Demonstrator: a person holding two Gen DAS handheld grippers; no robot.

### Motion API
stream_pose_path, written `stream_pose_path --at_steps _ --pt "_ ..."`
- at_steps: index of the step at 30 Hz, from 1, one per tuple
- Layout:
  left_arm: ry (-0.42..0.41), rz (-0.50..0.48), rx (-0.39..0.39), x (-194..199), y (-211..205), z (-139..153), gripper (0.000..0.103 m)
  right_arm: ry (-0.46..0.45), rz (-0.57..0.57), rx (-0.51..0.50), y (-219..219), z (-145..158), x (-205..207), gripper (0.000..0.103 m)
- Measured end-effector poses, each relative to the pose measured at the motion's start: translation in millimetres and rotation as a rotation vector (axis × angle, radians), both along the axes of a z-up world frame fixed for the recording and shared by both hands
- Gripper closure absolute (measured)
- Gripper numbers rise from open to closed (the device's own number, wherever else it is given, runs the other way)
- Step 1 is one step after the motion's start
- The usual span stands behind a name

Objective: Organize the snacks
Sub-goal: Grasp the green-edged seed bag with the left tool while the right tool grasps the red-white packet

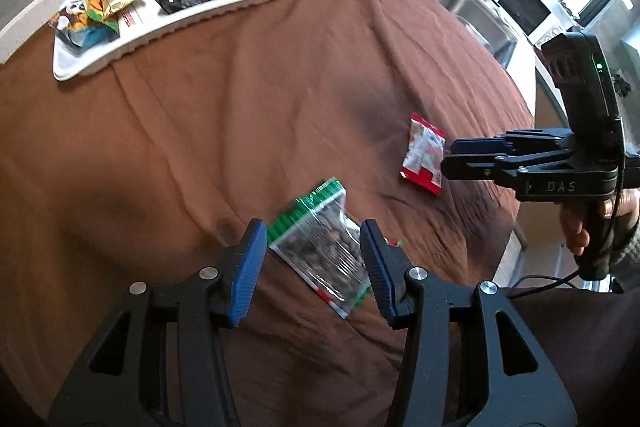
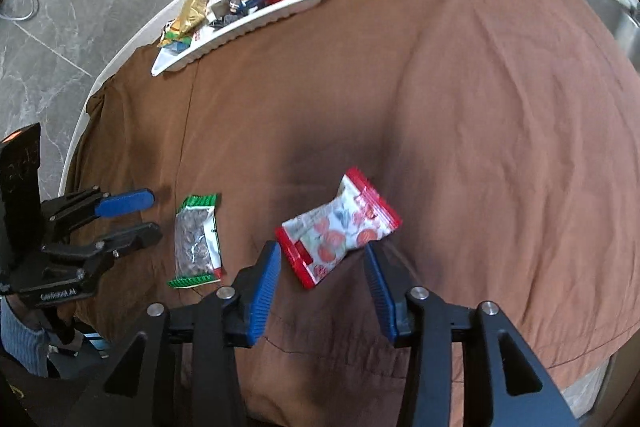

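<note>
Reaching for the two loose packets is the step in hand, as I read it, w/ both claws pointed steeply down over the desk (image 2: 500, 87), which is draped in a brown cloth.

Far left/back: white tray (image 1: 168, 31) near the desk edge, already loaded w/ assorted snack packs. That looks like the drop-off, so approx. two items remain out.

Left claw (image 1: 314, 267): spread, nothing pinched. The green-edged nut packet (image 1: 320, 255) lies flat on the cloth, showing betw. the blue pads, but they don't press it. In the right wrist view the left claw (image 2: 148, 219) sits just beside the nut packet (image 2: 198, 239), apart from it. To do it well: centre the packet betw. the pads, come down till the tips nearly meet the cloth, then close across the narrow width. The clear film looks slippery, so a grip on the crimped green end may hold better. Avoid catching cloth folds.

Right claw (image 2: 322, 283): also spread, empty. The red-and-white packet (image 2: 340, 227) lies tilted on the cloth just ahead of the tips, one red edge near the left pad. From the left wrist view the right claw (image 1: 448, 159) is right at the edge of the red-and-white packet (image 1: 424, 155); can't tell if touching. This one is puffy, so I'd rotate the wrist to match its tilt and pinch the body mid-way, gently, not the corner.

Risk: both frames are a bit blurred, so settle before closing.
</note>
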State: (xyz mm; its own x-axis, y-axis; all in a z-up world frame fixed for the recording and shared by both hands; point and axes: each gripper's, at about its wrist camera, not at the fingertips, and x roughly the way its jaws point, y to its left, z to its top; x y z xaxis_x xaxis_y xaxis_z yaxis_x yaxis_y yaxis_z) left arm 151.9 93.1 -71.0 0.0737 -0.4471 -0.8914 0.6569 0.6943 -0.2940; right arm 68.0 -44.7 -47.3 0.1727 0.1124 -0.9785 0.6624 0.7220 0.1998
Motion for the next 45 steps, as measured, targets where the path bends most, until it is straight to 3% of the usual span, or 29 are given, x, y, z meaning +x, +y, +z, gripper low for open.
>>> stream_pose_path --at_steps 15,29,45 --pt "0.022 0.019 0.019 -10 -9 -10 0.057 -0.009 0.025 -0.025 -3 -12 9 0.056" --pt "0.045 0.096 0.044 -1 -10 -21 0.056 0.024 0.166 -0.086 13 -21 37 0.056" --pt "0.009 0.126 0.107 -7 -32 -23 0.056 0.058 0.285 -0.182 30 -24 44 0.056"
